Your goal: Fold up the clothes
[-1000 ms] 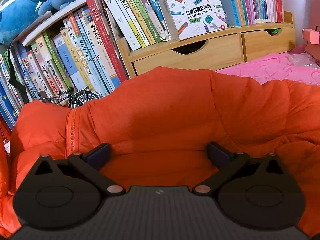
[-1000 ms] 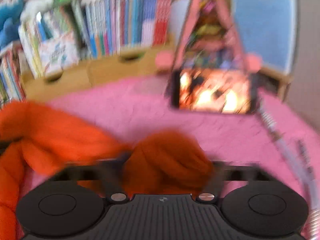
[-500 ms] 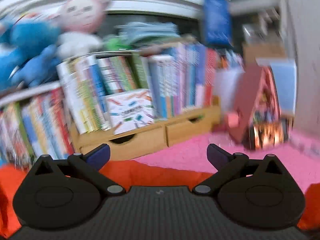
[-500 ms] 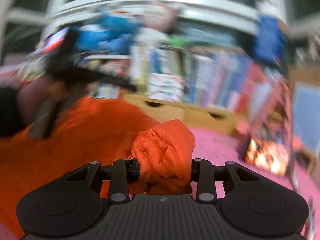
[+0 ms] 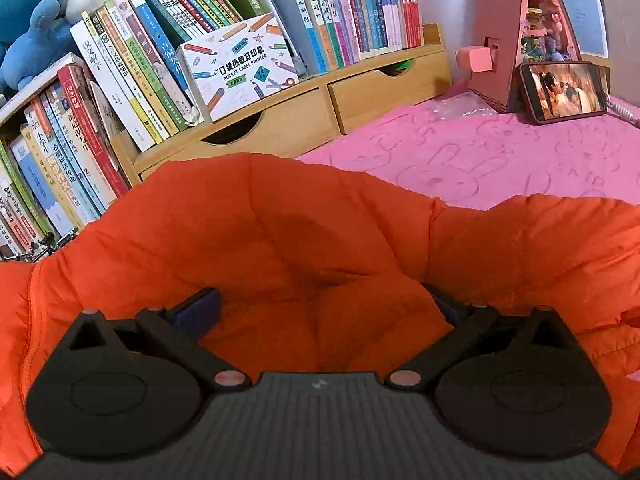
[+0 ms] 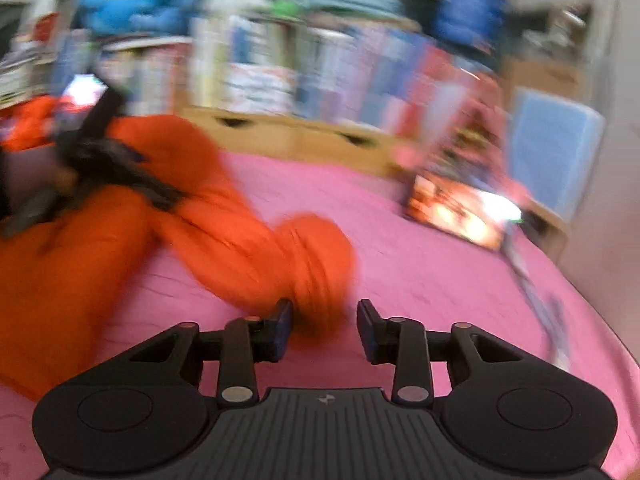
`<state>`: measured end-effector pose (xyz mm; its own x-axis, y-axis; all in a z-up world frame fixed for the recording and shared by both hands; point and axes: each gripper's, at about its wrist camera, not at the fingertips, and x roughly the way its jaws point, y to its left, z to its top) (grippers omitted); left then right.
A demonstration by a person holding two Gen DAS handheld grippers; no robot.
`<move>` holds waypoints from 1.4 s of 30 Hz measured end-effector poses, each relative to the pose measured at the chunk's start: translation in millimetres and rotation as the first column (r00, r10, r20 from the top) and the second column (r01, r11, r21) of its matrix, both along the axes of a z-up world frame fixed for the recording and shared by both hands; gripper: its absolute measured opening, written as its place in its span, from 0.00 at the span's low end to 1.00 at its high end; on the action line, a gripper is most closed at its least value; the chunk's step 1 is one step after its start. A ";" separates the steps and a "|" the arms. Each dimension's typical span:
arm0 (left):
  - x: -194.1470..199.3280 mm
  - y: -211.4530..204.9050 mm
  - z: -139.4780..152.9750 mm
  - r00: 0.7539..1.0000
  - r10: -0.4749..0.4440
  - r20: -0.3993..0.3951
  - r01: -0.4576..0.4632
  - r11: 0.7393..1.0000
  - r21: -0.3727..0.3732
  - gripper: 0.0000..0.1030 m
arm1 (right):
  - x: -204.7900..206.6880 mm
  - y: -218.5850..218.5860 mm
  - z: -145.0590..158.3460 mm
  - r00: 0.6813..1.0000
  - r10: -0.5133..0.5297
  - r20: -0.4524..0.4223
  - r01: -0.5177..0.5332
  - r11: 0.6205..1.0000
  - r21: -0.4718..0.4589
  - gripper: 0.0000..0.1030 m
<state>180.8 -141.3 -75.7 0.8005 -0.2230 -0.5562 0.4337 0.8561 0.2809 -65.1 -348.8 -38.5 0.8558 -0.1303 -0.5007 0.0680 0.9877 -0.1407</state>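
Orange jacket (image 5: 304, 248): left gripper (image 5: 320, 312) spread wide, unclamped. Sleeve (image 6: 316, 264), 12 o'clock of right gripper (image 6: 325, 330): jaws apart, grip uncertain. Risk: sleeve slips free, fold collapses.

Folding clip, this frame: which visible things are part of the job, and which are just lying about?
Part of the job:
- orange puffer jacket
- its sleeve end, at the right tool
- left tool, jaws wide with jacket fabric bunched between them
- pink bedspread as folding surface

Just lying about:
- phone playing a video
- pocket label printer box
- books
- blue plush toy
- wooden drawers
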 end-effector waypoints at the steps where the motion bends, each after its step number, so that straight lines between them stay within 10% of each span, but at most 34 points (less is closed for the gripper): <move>1: -0.6 0.8 -0.6 1.000 0.000 -0.004 0.000 1.000 -0.004 1.00 | -3.6 -8.2 -0.8 0.999 -0.047 -0.004 0.047 0.999 0.018 0.34; 7: 2.5 -1.2 0.0 1.000 0.002 0.000 -0.002 1.000 0.003 1.00 | -1.2 -19.6 32.2 0.993 -0.017 0.115 0.003 0.992 0.126 0.53; 12: -1.1 -2.7 -0.1 1.000 0.002 0.015 -0.003 1.000 0.020 1.00 | 68.0 1.2 21.0 0.999 0.041 -0.009 -0.039 0.991 0.128 0.56; 16: -0.8 -2.4 -0.1 1.000 -0.003 0.013 0.002 1.000 0.018 1.00 | 102.9 6.4 -6.7 0.990 0.041 -0.134 -0.019 0.987 0.161 0.36; 24: -0.1 -1.2 -0.1 1.000 -0.011 0.004 0.011 1.000 0.008 1.00 | 75.1 -25.7 0.0 0.983 -0.182 -0.037 0.186 0.964 0.192 0.20; 33: 1.4 1.5 -0.3 1.000 -0.012 -0.014 0.011 1.000 -0.011 1.00 | 44.8 -82.3 8.3 0.865 -0.495 0.088 0.470 0.858 0.208 0.13; 38: 2.2 2.6 -1.2 1.000 -0.009 -0.020 0.009 1.000 -0.016 1.00 | 8.6 -129.8 24.6 0.701 -0.691 0.175 0.643 0.719 0.262 0.05; 42: 2.0 2.4 -1.7 1.000 -0.008 -0.016 0.008 1.000 -0.012 1.00 | -25.0 -148.7 30.1 0.793 -0.571 0.212 0.467 0.793 0.390 0.24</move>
<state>182.9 -138.9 -77.4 0.7897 -0.2364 -0.5662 0.4451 0.8559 0.2633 -90.0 -497.5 -8.4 0.8135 -0.4868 -0.3182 0.5705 0.7743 0.2738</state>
